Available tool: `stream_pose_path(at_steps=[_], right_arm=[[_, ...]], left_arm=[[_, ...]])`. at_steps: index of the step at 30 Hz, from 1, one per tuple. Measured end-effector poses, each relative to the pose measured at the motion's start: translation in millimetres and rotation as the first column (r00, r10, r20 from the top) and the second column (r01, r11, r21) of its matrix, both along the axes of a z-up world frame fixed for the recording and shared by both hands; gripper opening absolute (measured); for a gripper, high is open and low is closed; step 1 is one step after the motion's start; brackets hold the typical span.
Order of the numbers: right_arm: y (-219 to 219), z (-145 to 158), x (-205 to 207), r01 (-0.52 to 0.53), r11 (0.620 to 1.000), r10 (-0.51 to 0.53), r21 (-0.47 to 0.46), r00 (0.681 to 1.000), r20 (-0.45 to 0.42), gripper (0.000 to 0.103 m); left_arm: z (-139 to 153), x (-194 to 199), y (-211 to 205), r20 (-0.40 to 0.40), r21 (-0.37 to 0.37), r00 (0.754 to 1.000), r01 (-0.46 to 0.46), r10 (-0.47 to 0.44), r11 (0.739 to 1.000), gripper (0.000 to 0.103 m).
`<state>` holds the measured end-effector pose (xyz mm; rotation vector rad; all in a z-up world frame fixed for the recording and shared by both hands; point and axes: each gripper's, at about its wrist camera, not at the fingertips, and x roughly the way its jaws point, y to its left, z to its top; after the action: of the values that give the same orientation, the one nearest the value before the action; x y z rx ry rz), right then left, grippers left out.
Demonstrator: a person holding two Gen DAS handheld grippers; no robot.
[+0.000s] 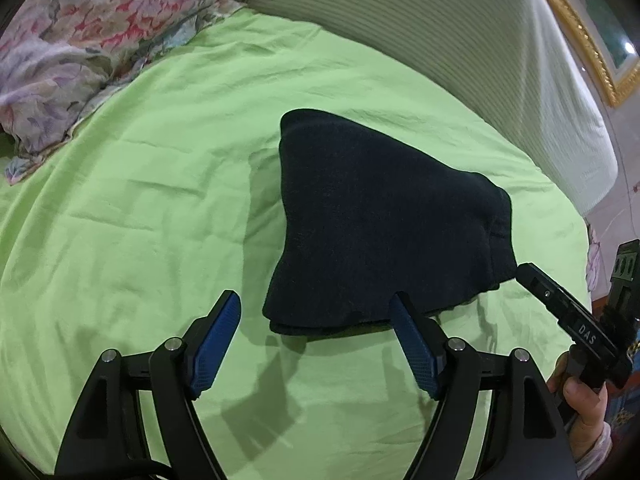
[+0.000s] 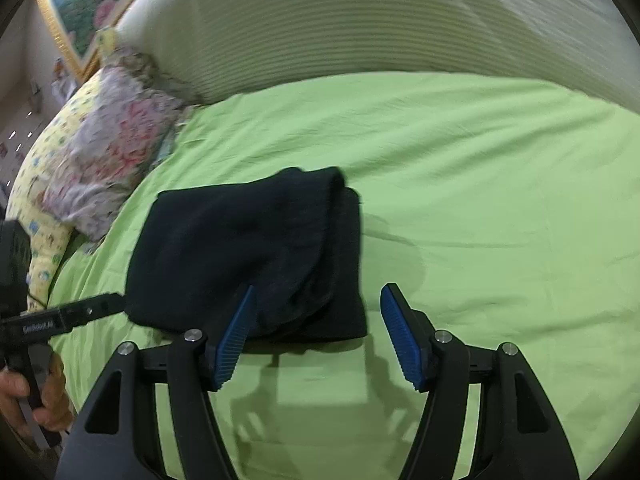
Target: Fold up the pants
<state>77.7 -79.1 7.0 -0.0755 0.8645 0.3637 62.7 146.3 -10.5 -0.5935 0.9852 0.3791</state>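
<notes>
Black pants (image 1: 384, 224): folded into a compact, thick stack of layers (edges slightly uneven, a rounded fold along one side), lying on the green bed sheet (image 1: 140, 220) near the floral pillow (image 1: 80, 40). Left claw (image 1: 316, 312): spread wide, empty, above the sheet. Right claw (image 2: 318, 304): spread wide, empty, at the stack's near edge.
</notes>
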Motion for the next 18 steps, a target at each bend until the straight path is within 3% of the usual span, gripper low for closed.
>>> stream_pose_path(at_steps=[5,18], right_arm=[[12.4,-2.0,-23.1,-0.066,0.997,0.067,-0.032,0.996,0.053,0.072],[24.4,-7.6,-45.2,-0.104,0.990,0.111,-0.094,0.991,0.074,0.087]], left_arm=[[5.9,-6.6,-15.1,0.011,0.068,0.999,0.032,-0.033,0.997,0.080],[15.5,-13.5,-38.8,-0.016,0.173,0.997,0.075,-0.073,0.982,0.082]])
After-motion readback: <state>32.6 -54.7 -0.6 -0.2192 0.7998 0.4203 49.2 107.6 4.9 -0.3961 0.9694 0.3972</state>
